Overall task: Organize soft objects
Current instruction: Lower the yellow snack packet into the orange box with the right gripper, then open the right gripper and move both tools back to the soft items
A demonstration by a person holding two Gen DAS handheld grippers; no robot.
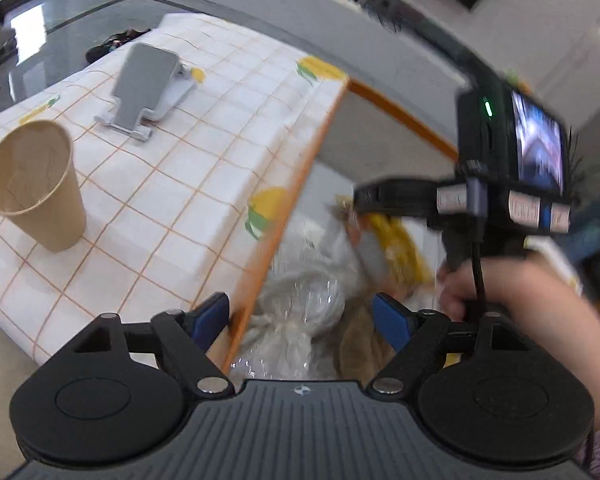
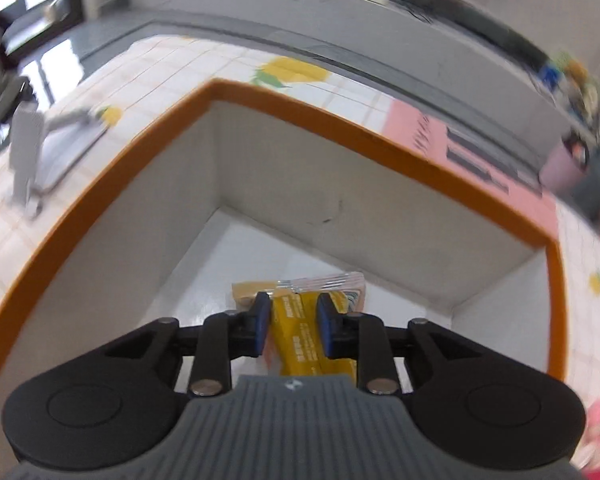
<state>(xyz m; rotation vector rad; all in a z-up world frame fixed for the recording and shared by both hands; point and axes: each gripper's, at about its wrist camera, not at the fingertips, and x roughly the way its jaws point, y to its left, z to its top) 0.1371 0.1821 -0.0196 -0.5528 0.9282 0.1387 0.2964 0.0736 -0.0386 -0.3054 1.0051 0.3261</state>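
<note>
A white box with an orange rim (image 2: 340,116) stands on the table. In the right wrist view my right gripper (image 2: 294,320) is down inside it, shut on a yellow packet (image 2: 296,332) pinched between the blue pads, close to the box floor. The left wrist view shows the same gripper (image 1: 364,198) with the yellow packet (image 1: 400,248) under it, held by a hand (image 1: 500,292). My left gripper (image 1: 300,316) hangs open over the box edge (image 1: 320,148), above a clear plastic-wrapped white bundle (image 1: 300,304) and a brown soft item (image 1: 360,344).
On the checked, lemon-print tablecloth (image 1: 188,184), left of the box, stand a brown paper cup (image 1: 32,188) and a grey phone stand (image 1: 148,88). A pink sheet (image 2: 460,148) lies behind the box. Beyond the table edge are a dark shiny floor and cluttered shelves.
</note>
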